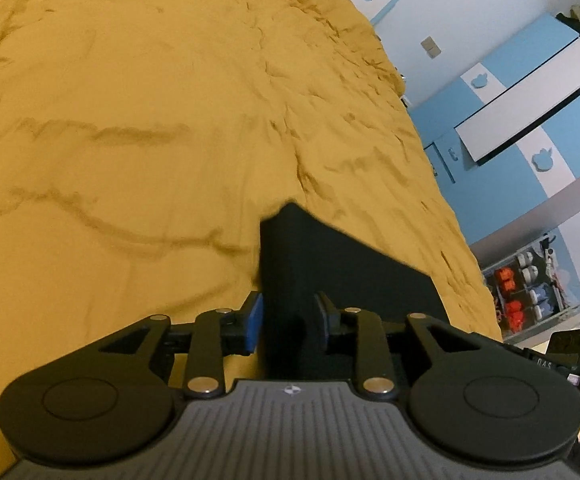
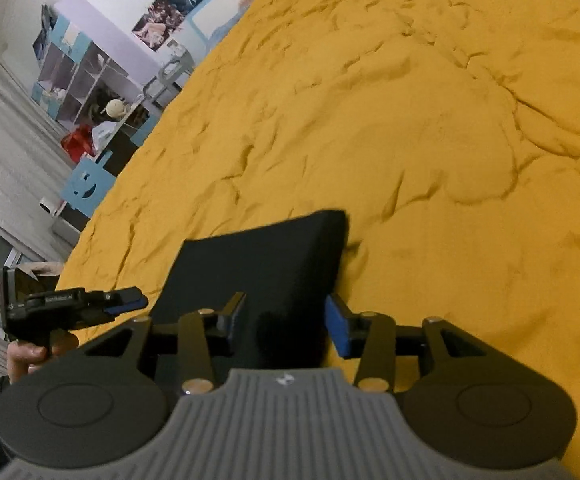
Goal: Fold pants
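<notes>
Left wrist view: left gripper (image 1: 288, 322) jaws narrowed on a dark pants (image 1: 330, 264) edge, fabric between the pads, held over the yellow bedspread (image 1: 130, 120).

Right wrist view: right gripper (image 2: 286, 326) jaws wider, pants (image 2: 266, 256) between them; contact on the right pad unclear. Pants look compact already, prob. mid/late fold; laying flat left.

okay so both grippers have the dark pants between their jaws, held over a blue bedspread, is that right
Not quite: the bedspread is mustard yellow, not blue, as both wrist views show; the blue belongs to the furniture beside the bed. The rest stands: the left gripper and the right gripper each have the dark pants between their jaws.
</notes>
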{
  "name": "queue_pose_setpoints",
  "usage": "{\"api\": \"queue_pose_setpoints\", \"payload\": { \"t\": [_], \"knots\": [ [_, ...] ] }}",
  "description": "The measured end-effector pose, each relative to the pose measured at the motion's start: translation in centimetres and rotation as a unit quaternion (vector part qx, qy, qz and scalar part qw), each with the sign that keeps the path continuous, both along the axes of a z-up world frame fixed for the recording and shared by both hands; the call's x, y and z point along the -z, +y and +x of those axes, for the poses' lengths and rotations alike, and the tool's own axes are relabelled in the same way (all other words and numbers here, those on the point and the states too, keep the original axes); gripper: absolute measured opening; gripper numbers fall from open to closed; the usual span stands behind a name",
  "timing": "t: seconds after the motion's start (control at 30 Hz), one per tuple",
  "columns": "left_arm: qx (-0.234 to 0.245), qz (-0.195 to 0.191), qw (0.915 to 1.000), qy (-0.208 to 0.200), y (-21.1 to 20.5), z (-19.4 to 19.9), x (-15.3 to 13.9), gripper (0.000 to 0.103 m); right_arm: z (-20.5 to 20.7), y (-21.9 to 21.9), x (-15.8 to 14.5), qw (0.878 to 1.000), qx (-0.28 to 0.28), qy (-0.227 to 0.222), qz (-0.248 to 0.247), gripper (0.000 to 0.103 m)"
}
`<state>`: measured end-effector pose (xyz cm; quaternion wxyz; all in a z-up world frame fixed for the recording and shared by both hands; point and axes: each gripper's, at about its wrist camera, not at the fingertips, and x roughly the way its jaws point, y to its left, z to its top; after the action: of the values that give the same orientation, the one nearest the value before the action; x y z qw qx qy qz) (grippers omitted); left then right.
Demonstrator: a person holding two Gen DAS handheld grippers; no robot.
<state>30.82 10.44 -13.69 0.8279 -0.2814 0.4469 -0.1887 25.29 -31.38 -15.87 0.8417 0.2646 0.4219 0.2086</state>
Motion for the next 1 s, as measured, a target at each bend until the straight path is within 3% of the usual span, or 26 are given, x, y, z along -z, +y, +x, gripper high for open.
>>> {"api": "queue_pose_setpoints", "payload": {
  "t": [0.2, 0.23, 0.27, 0.37, 0.5, 0.7, 0.77, 0.83, 0.93, 1.0],
  "knots": [
    [0.034, 0.007, 0.9994, 0.001, -2.0, -2.9, 0.0, 0.04, -4.7, 0.6, 0.6, 1.0, 0.014, 0.018, 0.005, 0.04],
    [0.038, 0.015, 0.9992, 0.002, -2.4, -3.1, 0.3, 0.041, -4.8, 1.0, 0.9, 1.0, 0.016, 0.027, 0.001, 0.037],
    [0.039, 0.027, 0.9988, 0.003, -2.8, -3.1, 0.5, 0.041, -4.7, 1.5, 1.1, 0.999, 0.016, 0.036, -0.002, 0.024],
    [0.05, 0.039, 0.9979, 0.01, -3.6, -3.1, 1.0, 0.035, -5.2, 1.5, 1.0, 0.999, 0.019, 0.041, 0.008, 0.007],
    [0.047, 0.031, 0.9984, 0.009, -3.3, -3.4, 1.1, 0.026, -6.5, -0.1, 0.7, 0.997, 0.027, 0.03, 0.06, 0.003],
    [0.054, 0.065, 0.9965, 0.002, -3.8, -4.1, 1.3, 0.025, -6.8, 0.4, 1.5, 0.996, 0.036, 0.041, -0.072, 0.003],
    [0.047, 0.079, 0.9957, -0.002, -3.8, -4.5, 0.6, 0.026, -7.6, 0.9, -0.1, 0.988, 0.054, 0.0, -0.142, 0.008],
    [0.047, 0.11, 0.9924, -0.03, -4.2, -5.3, -1.0, 0.026, -8.5, 1.9, -2.0, 0.984, 0.052, -0.058, -0.159, 0.008],
    [0.072, 0.178, 0.9752, -0.11, -6.4, -6.5, -4.0, 0.026, -9.3, 5.3, -4.0, 0.973, 0.005, -0.137, -0.184, 0.008],
    [0.103, 0.201, 0.962, -0.153, -8.8, -6.7, -5.0, 0.034, -8.9, 8.8, -4.0, 0.959, -0.04, -0.167, -0.224, 0.008]
  ]
}}
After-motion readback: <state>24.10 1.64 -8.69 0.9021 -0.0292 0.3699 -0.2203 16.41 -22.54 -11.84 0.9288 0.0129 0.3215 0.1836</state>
